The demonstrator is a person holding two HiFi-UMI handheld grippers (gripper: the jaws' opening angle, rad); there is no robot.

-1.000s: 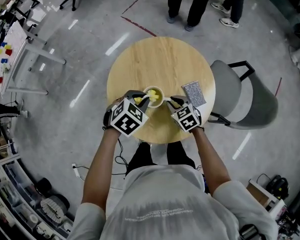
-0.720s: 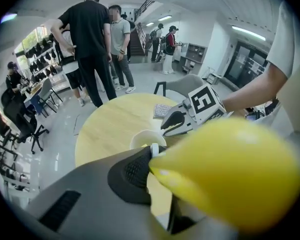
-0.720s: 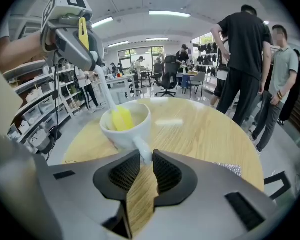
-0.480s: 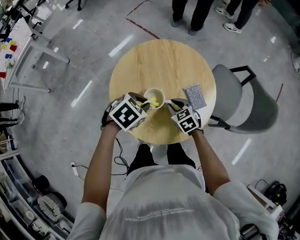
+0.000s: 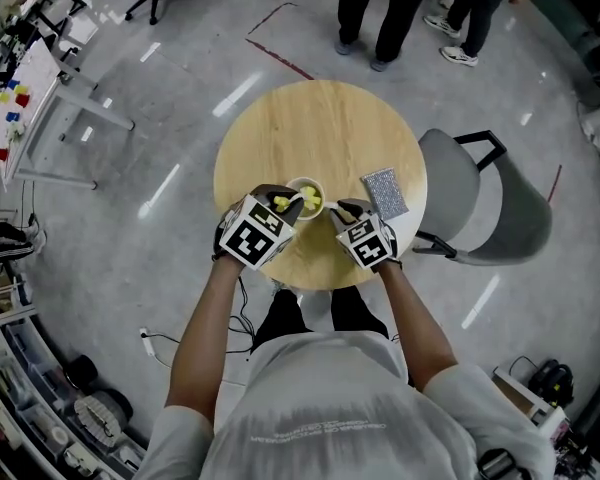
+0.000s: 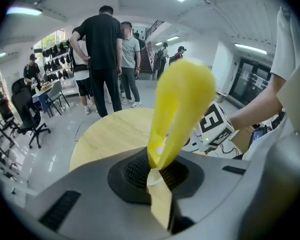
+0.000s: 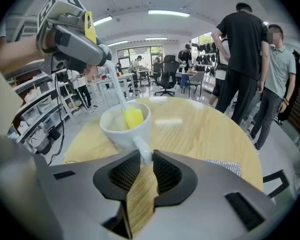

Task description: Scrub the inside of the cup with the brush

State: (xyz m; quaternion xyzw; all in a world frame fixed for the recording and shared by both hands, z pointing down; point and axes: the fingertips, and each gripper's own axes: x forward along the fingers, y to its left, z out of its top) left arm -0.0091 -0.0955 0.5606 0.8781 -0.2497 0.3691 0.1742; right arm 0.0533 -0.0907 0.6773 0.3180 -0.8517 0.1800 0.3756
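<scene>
Cup: the white cup (image 7: pixel 124 127) stands upright on the table (image 5: pixel 320 128), near the person's edge and between the two grippers, with its handle turned toward the right one.
Brush: the brush (image 7: pixel 133 117) has its yellow head down inside the cup, low against the inner wall. Its pale stem slants up and out to the left gripper.
Left gripper: the left gripper (image 6: pixel 157 166) has its jaws drawn almost together, clamped on the brush's yellow grip, which juts up across its view.
Right gripper: the right gripper (image 7: pixel 142 159) has only a narrow gap between its jaws. They pinch the cup's handle and pin the cup to the table.
Step in hand: with the head in the cup and the cup braced, this looks like scrubbing under way.
Doing it well: the head should stay pressed to the wall and sweep right round, base included. The strokes want to be short so the stem doesn't lever on the rim. The right grip has to stay firm, or the cup may twist or tip.
Risk: pushing too hard could skid the cup toward the table's edge.
Nearby: a grey pad (image 5: pixel 385 190) lies on the table beyond the right gripper, apart from the cup.
</scene>
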